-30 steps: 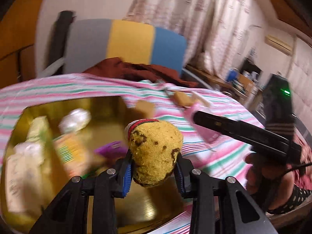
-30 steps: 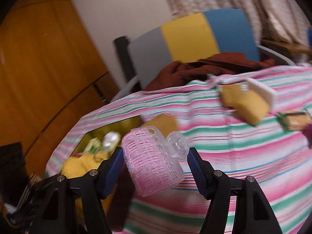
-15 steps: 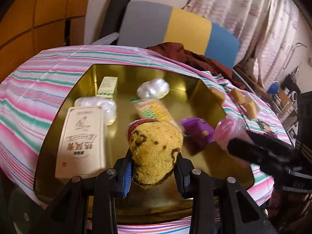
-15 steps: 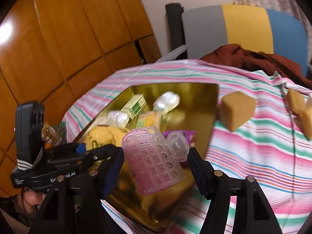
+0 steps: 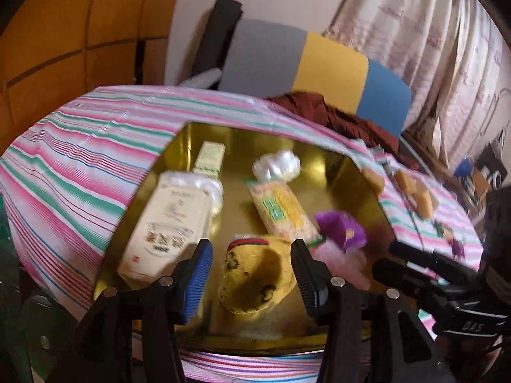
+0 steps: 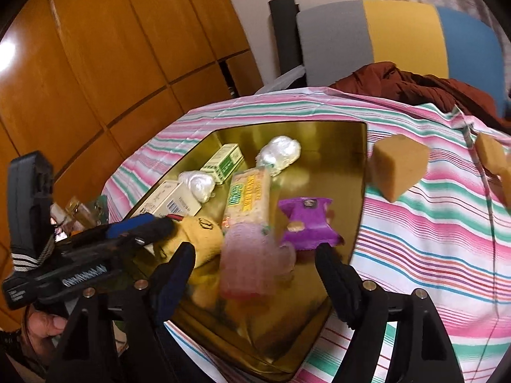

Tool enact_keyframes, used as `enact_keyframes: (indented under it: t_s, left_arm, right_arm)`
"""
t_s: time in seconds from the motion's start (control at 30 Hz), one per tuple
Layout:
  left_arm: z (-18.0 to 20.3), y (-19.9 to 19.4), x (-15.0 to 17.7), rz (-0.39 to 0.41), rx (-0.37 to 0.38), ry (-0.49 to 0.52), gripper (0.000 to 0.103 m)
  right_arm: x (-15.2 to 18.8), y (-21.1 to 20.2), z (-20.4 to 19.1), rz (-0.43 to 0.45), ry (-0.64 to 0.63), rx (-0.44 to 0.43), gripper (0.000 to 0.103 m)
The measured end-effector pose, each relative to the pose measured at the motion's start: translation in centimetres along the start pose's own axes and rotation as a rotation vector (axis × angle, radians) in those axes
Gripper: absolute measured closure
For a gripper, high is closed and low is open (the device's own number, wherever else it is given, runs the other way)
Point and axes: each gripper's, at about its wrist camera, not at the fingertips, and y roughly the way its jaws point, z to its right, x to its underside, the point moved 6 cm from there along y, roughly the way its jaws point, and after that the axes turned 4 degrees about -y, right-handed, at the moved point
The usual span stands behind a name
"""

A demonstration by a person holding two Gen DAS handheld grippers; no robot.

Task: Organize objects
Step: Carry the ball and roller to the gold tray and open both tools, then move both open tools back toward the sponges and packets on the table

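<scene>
Now both pairs of fingers have just been opening, yellow sock (image 5: pixel 252 281) and pink roller (image 6: pixel 249 255) loose between them.

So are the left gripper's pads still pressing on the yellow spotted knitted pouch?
Apart. In the left wrist view the left gripper has just been opening: tray shows between each pad and the yellow spotted knitted pouch, which lies in the gold metal tray.
</scene>
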Motion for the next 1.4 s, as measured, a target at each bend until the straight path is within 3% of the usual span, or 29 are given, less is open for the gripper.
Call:
enact_keyframes:
  t_s: [0.27,0.57,0.97,1.17,1.4]
  left_arm:
    - [-0.2,-0.6,-1.7,0.034,0.006,-0.059,0.050]
    - [2.2,-0.6,-1.8,0.027,0.060,-0.027,0.042]
    - [6.3,0.1,-1.0,-0.022,0.124,0.071,0.042]
    - [8.5,0.0,-1.1,-0.029,0.155,0.129,0.042]
    - [12.9,0.8,-0.2,-0.101,0.246,0.252,0.040]
  right_arm:
    - [-0.1,-0.7,0.3,0.027,0.021,-0.005,0.024]
    - [-0.4,-1.9,1.0,0.084,0.052,-0.006,0.023]
    - [-0.6,-3.9,3.9,0.139,0.140,0.023,0.022]
    - [-0.8,-5.8,6.5,0.178,0.171,0.088,0.022]
    - [0.4,-8.9,13.0,0.216,0.300,0.213,0.020]
